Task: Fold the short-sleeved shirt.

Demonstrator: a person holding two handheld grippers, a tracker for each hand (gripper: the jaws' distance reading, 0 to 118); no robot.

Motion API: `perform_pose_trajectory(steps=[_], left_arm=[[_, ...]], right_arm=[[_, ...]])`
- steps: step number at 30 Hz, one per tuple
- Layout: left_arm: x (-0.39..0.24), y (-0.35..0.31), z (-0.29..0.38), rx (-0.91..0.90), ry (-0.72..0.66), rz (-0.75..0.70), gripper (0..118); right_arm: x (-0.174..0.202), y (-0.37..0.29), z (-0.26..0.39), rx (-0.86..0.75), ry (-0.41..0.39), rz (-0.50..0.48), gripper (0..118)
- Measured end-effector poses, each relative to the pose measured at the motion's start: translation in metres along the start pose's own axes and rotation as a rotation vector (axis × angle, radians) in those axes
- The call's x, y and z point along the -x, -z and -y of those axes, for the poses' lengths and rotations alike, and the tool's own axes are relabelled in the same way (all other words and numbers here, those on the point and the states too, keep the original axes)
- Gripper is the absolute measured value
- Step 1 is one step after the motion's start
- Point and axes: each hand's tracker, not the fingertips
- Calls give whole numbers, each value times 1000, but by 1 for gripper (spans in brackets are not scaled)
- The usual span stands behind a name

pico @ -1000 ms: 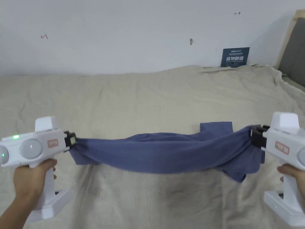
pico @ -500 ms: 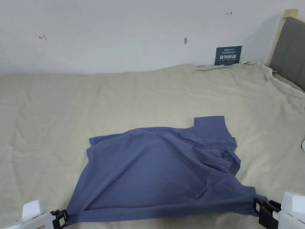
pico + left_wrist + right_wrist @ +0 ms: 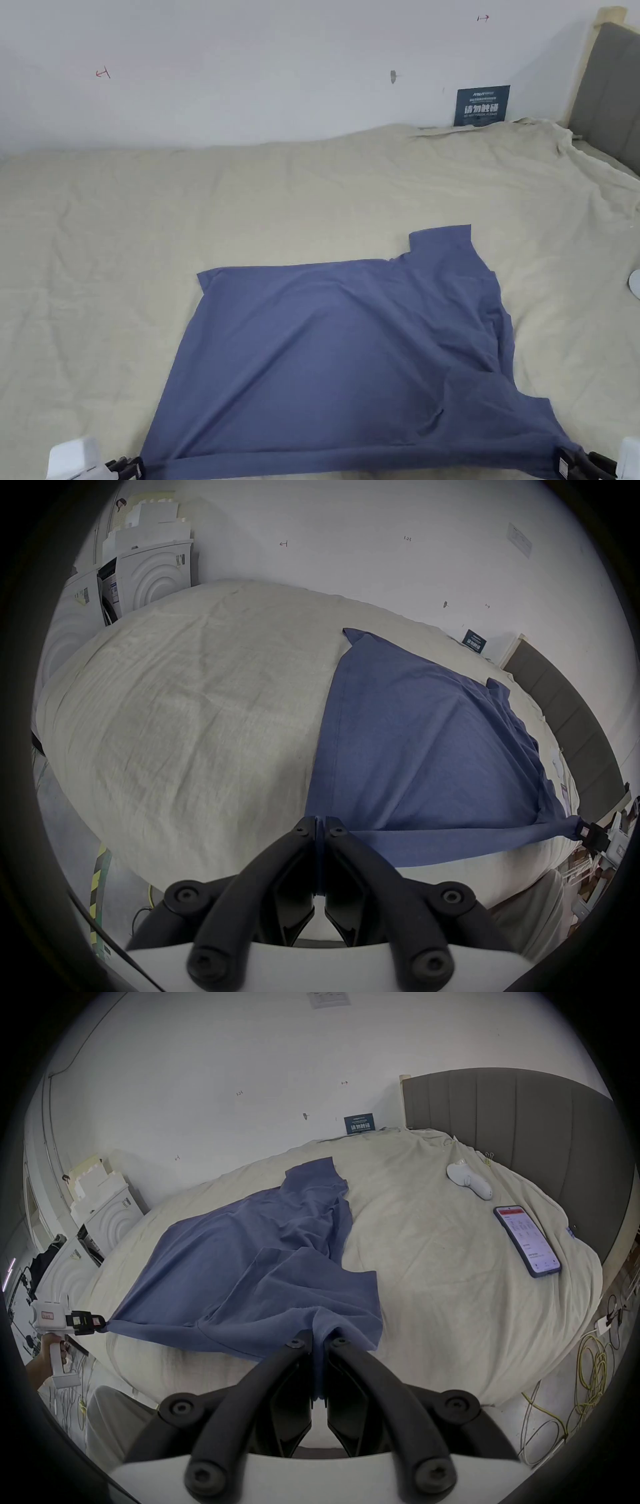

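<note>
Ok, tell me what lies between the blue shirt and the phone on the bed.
Bare beige bedsheet, in the right gripper view: nothing lies between the blue shirt and the phone.

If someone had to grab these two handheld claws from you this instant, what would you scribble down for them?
Left gripper: shut on the near left corner of the blue shirt.
Right gripper: shut on the near right corner, with bunched cloth between its jaws.
The shirt lies spread on the beige bed sheet, its near edge pulled taut between the grippers at the bed's edge. One sleeve pokes out at the far right; the right side is rumpled.
Done: shirt laid out. Left: smooth the right side, then make every fold.
A phone and a white device lie to the right on the bed.
</note>
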Motion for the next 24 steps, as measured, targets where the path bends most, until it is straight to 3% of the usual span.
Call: perform_pose_trajectory(steps=[12,14,15,16,17,18,20,21,22,24], left_arm=[[-10,25,21,67,32,-60,5],[-14,23,21,63,38,-76,21],[-17,20,21,58,50,-89,35],[-20,20,20,55,60,-93,62],[-23,18,19,56,67,-104,80],[-23,19,18,60,77,-117,85],[-22,19,11,55,72,-117,96],[-25,13,8,27,68,-109,108],[-28,7,3,-20,70,-101,115],[-34,-6,-10,-110,83,-76,115]], right_arm=[[-8,42,23,129,40,94,3],[-4,45,23,141,44,104,9],[-2,45,22,143,35,115,17],[1,44,22,144,18,136,34],[4,43,20,145,5,153,51],[6,40,17,141,-2,161,63],[17,28,8,118,-10,163,73],[22,20,1,86,-16,158,84],[26,13,-6,48,-22,142,89],[35,-3,-25,0,-48,102,89]])
